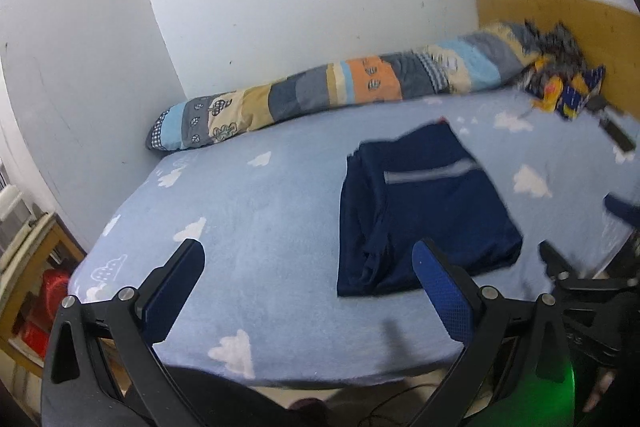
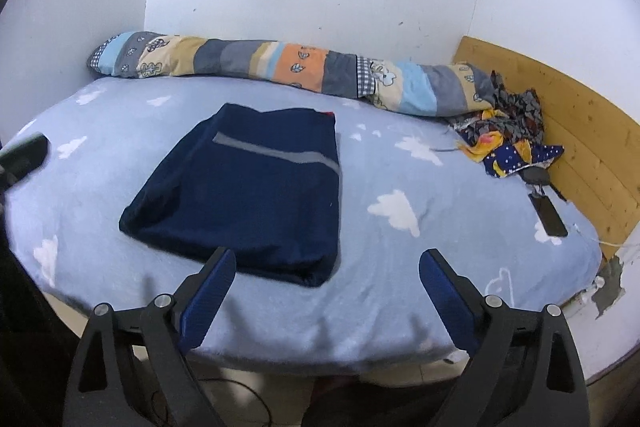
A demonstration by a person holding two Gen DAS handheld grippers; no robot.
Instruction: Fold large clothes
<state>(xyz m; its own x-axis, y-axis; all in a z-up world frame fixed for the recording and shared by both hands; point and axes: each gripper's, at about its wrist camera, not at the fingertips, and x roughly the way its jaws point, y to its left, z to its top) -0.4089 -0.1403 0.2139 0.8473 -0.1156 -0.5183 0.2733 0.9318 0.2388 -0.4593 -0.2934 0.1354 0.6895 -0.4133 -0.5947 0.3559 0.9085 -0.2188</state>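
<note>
A dark navy garment (image 1: 424, 211) with a grey stripe lies folded into a flat rectangle on the light blue bed sheet (image 1: 260, 211). In the right wrist view the same garment (image 2: 248, 191) lies just ahead and left of centre. My left gripper (image 1: 310, 253) hangs open above the bed's near edge, with nothing between its blue pads; the garment is ahead on its right. My right gripper (image 2: 326, 261) is open too, empty, with the garment's near corner just beyond its left finger. Part of the right gripper (image 1: 580, 267) shows at the left wrist view's right edge.
A long patchwork bolster (image 2: 280, 67) lies along the white wall. Crumpled patterned cloth (image 2: 508, 143) and a dark phone-like object (image 2: 548, 215) sit by the wooden headboard (image 2: 580, 131). A wooden shelf (image 1: 28, 267) with red items stands left of the bed.
</note>
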